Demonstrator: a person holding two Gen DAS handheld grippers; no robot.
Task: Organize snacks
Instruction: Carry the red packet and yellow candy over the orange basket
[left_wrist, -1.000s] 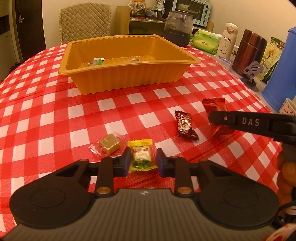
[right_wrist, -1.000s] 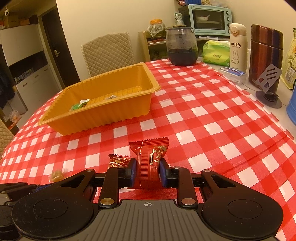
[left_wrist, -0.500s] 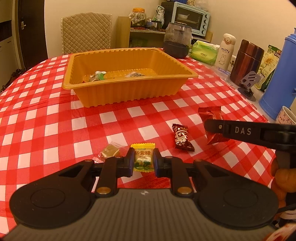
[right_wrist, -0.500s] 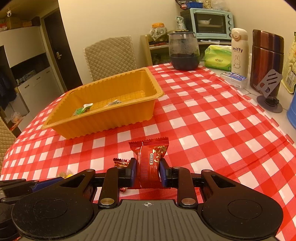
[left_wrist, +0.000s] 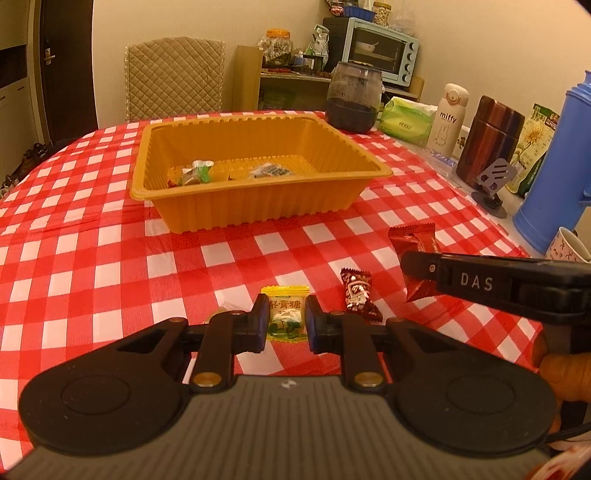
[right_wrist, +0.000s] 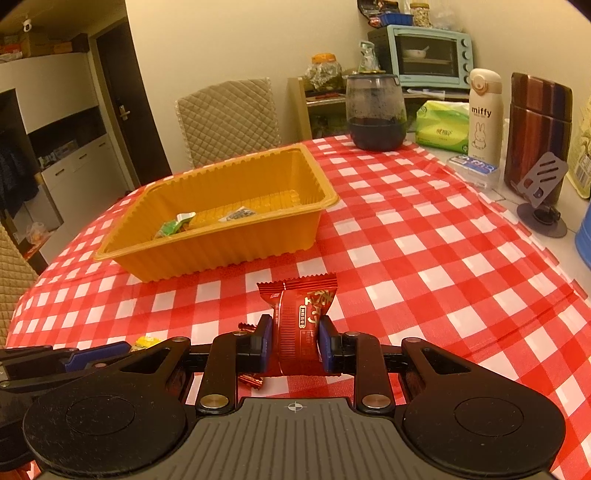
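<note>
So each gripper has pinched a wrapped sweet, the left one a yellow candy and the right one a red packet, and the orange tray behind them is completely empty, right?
Not quite: the orange tray is not empty. The left wrist view shows a few wrapped snacks lying in it already. The rest holds: the left gripper pinches the yellow candy, and the right gripper pinches the red packet.

tray (left_wrist: 258, 206) on table (left_wrist: 92, 258), candies (left_wrist: 199, 173) inside

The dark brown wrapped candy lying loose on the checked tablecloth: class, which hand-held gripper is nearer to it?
Left. The left hand-held gripper, shut on a yellow candy, sits just beside the brown candy; the right hand-held gripper, holding a red snack pack, is slightly farther off.
</note>
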